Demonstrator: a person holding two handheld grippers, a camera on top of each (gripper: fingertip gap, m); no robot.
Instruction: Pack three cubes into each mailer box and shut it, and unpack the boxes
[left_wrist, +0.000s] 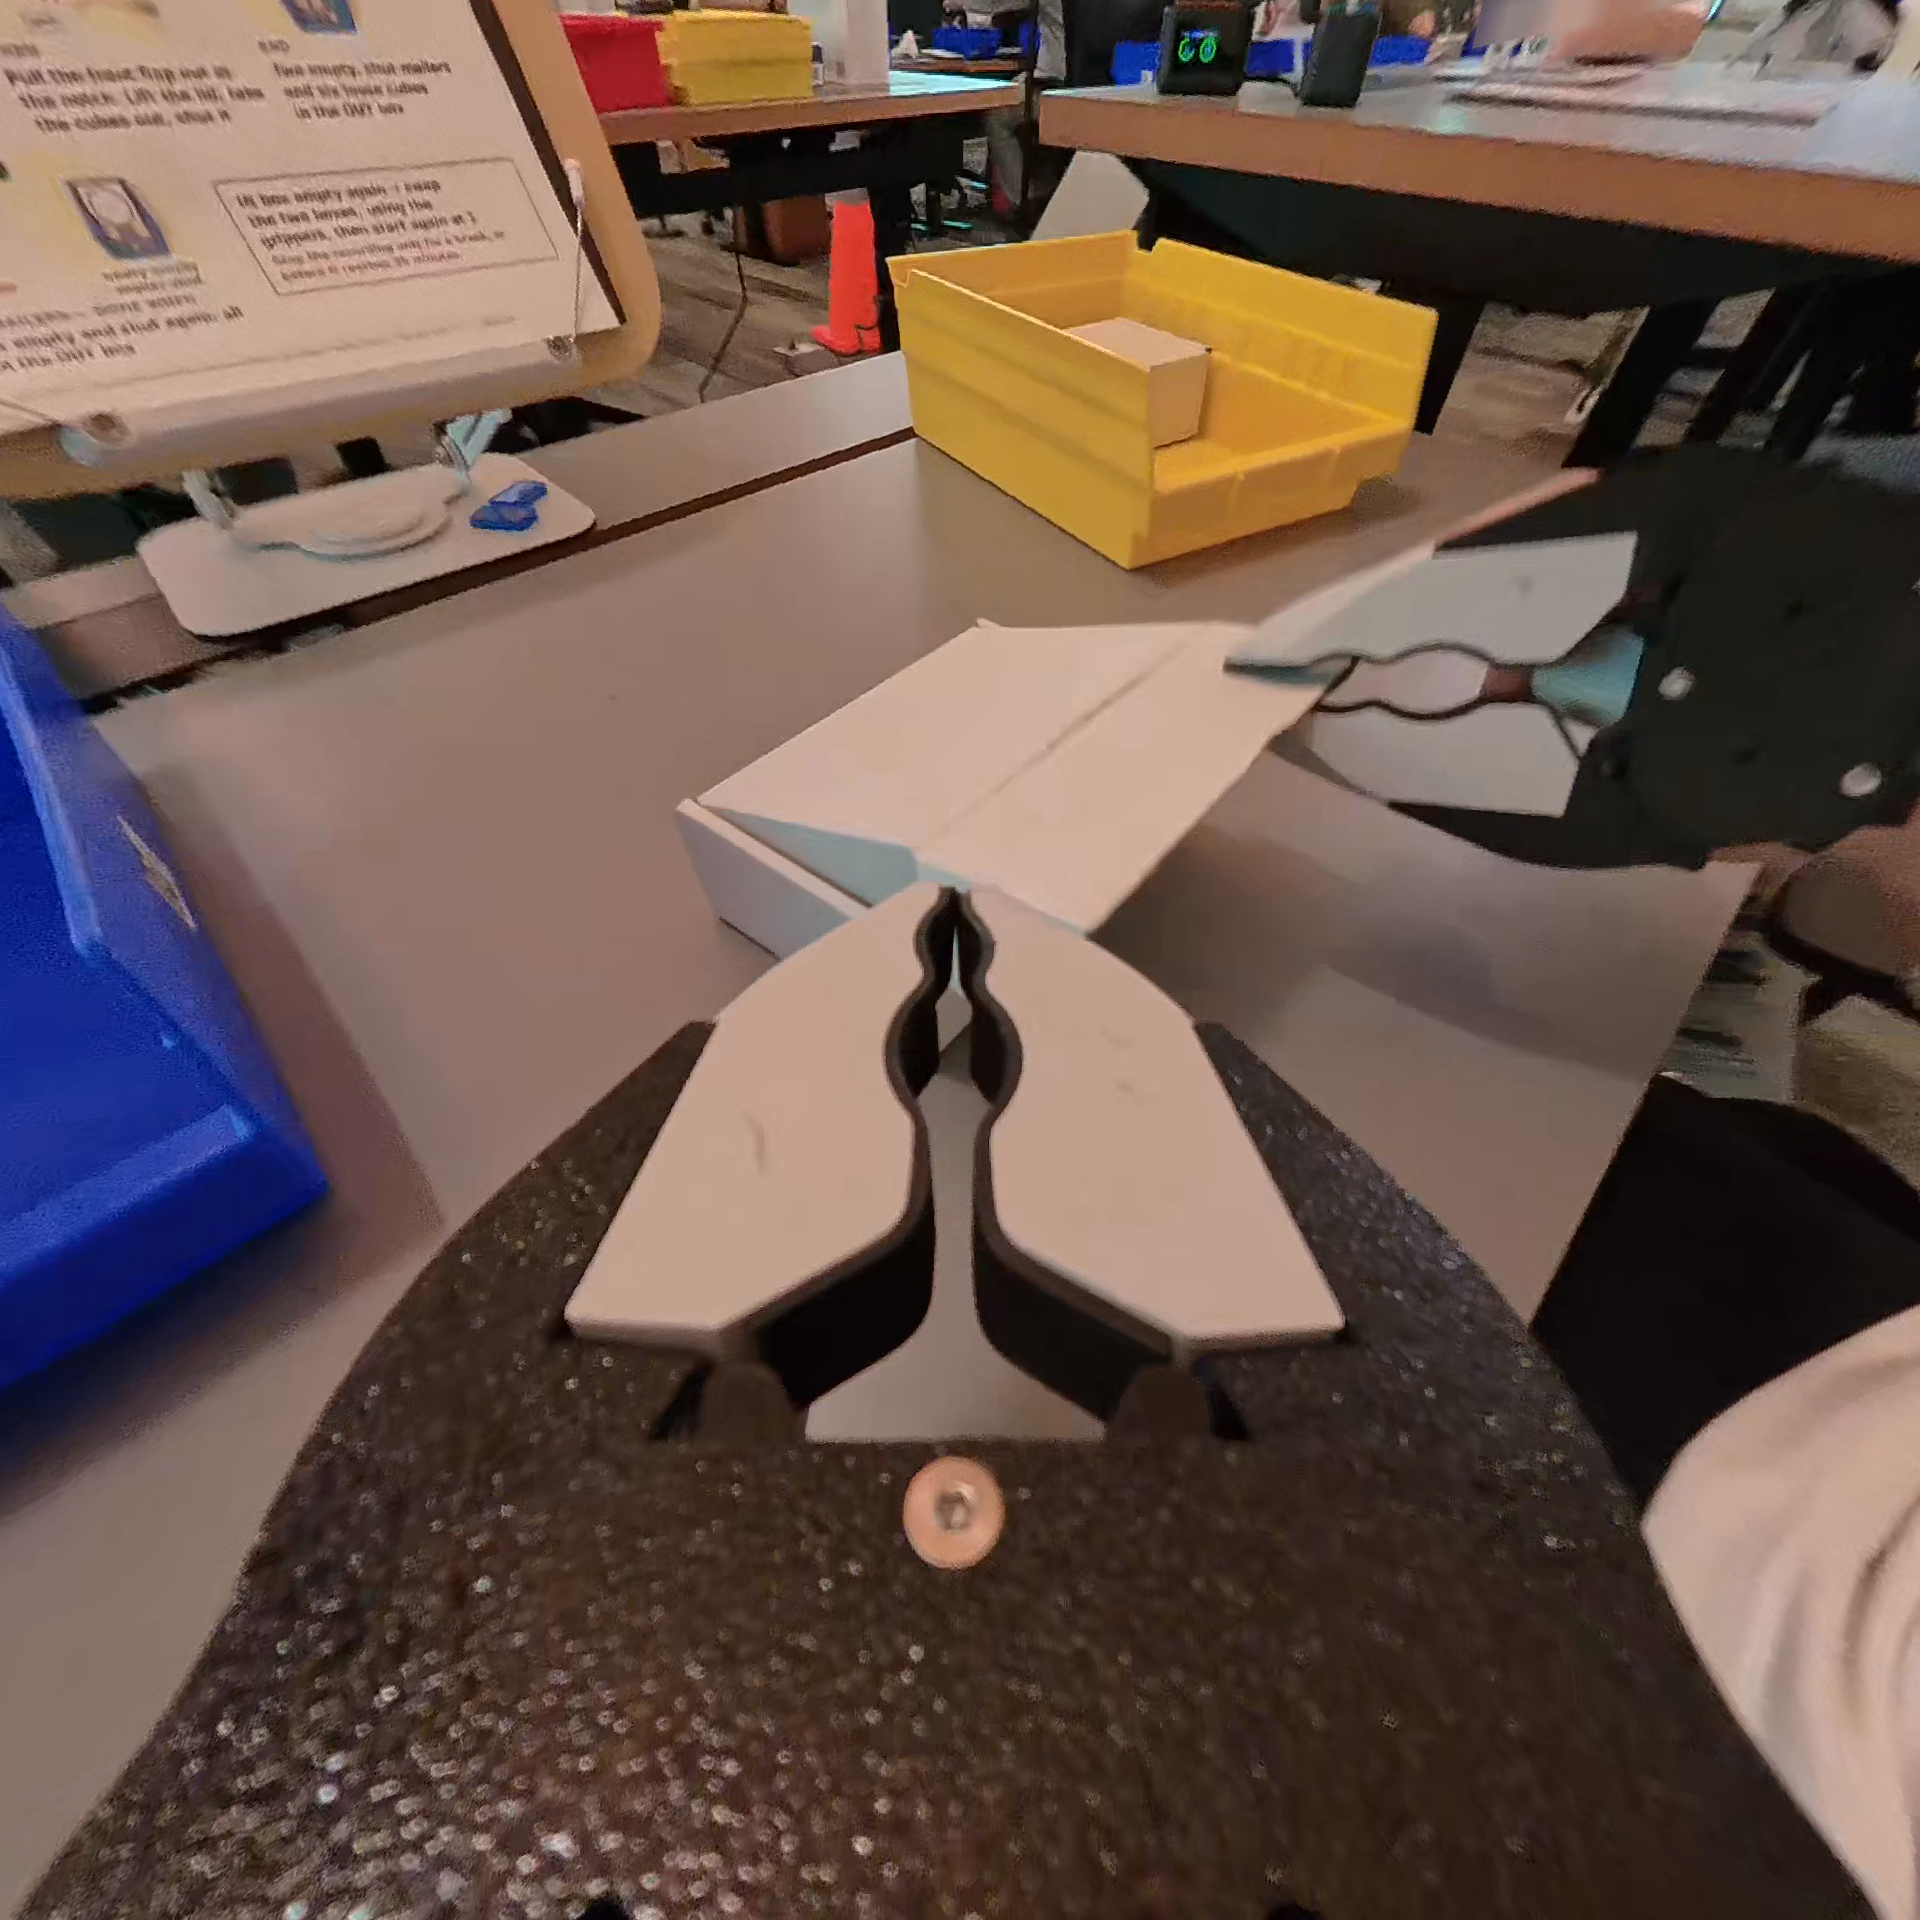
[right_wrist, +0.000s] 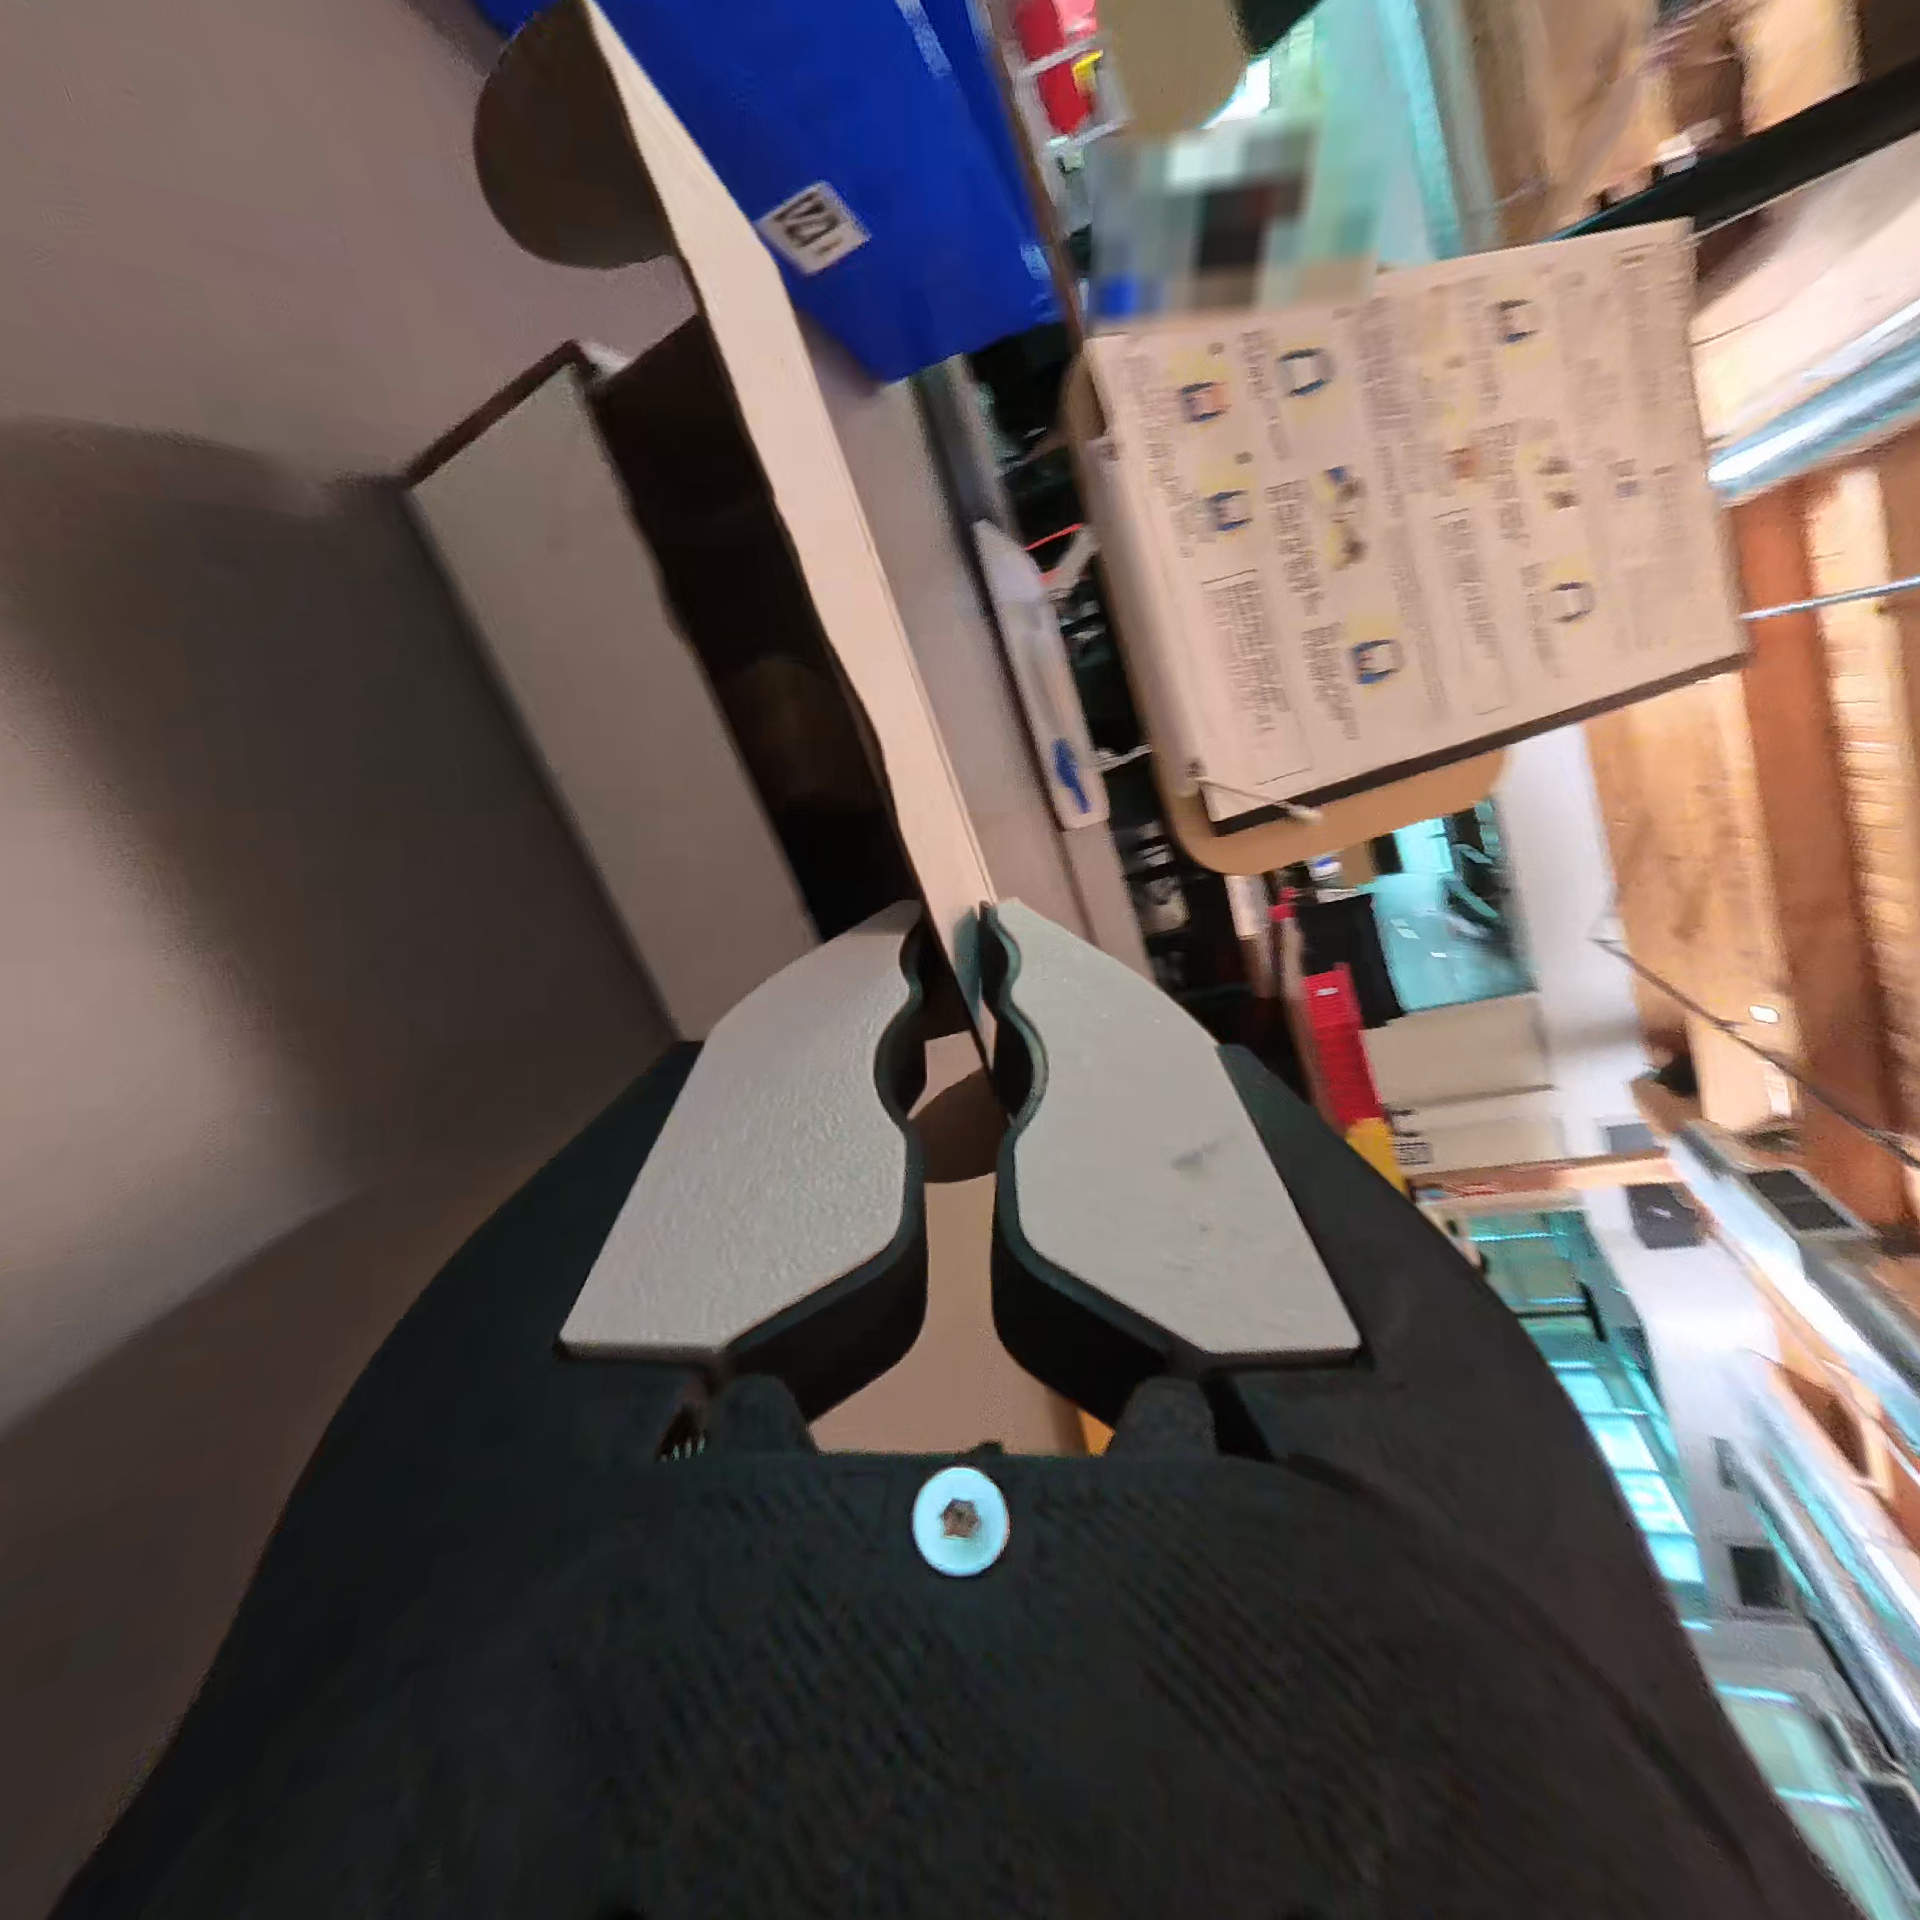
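Blue bin (left_wrist: 125, 1091) at 9 o'clock on the surface (left_wrist: 468, 831). Left tongs (left_wrist: 956, 920) clenched, empty, tips at the mailer box (left_wrist: 935, 769) near corner, likely bracing it. Right tongs (left_wrist: 1288, 665) at 3 o'clock pinch its lid flap (right_wrist: 831, 582), holding it open. Yellow bin (left_wrist: 1164, 395) at 1 o'clock holds another box (left_wrist: 1143, 379).

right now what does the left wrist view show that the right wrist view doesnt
Only the left wrist view shows the yellow bin holding a second white box, and the left gripper, shut at the mailer box's near corner. Only the right wrist view shows the lid flap edge-on, pinched in the right gripper. Both show that mailer box, the blue bin and the instruction board.
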